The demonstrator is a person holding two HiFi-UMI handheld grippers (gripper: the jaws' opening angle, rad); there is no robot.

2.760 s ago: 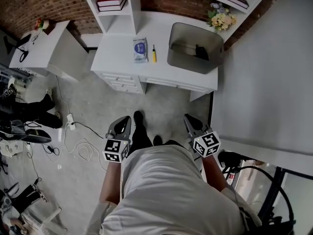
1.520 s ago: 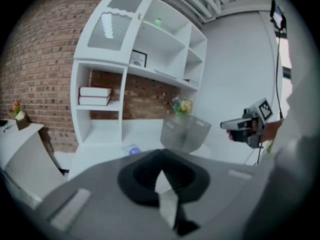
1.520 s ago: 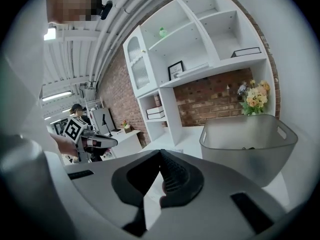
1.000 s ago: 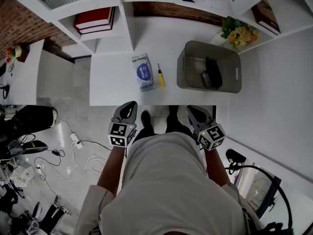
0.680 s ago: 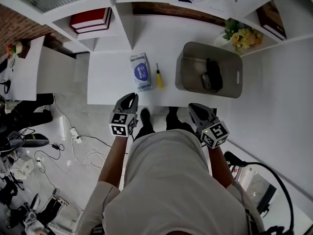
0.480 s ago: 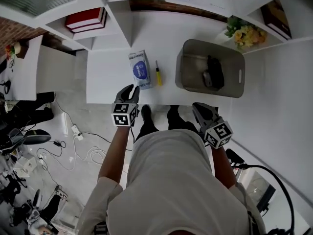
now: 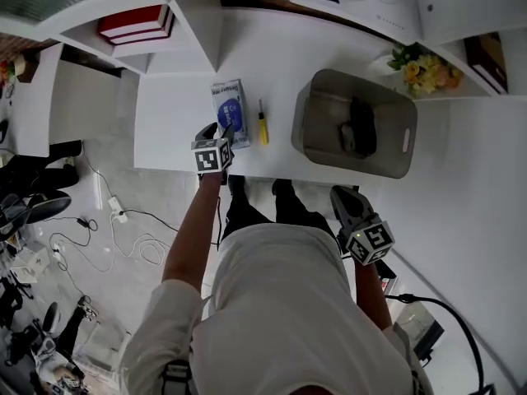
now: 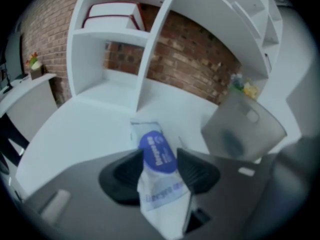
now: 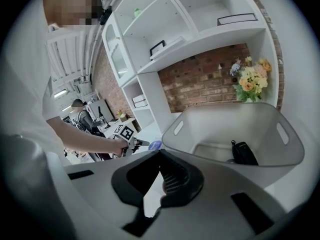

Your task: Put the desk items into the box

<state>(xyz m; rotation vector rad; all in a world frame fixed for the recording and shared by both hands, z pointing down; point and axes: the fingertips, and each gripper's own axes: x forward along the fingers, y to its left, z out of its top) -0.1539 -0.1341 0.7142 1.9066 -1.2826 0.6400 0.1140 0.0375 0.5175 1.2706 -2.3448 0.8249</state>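
Wipes pack (image 7: 228, 109) near desk (image 7: 169, 130) front edge

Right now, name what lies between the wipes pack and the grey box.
A slim yellow item, lying on bare white desk; the head view shows it.

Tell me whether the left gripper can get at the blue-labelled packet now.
Probably yes: the left gripper has just been opening its jaws, and the blue-labelled packet already lies between them, nothing blocking.
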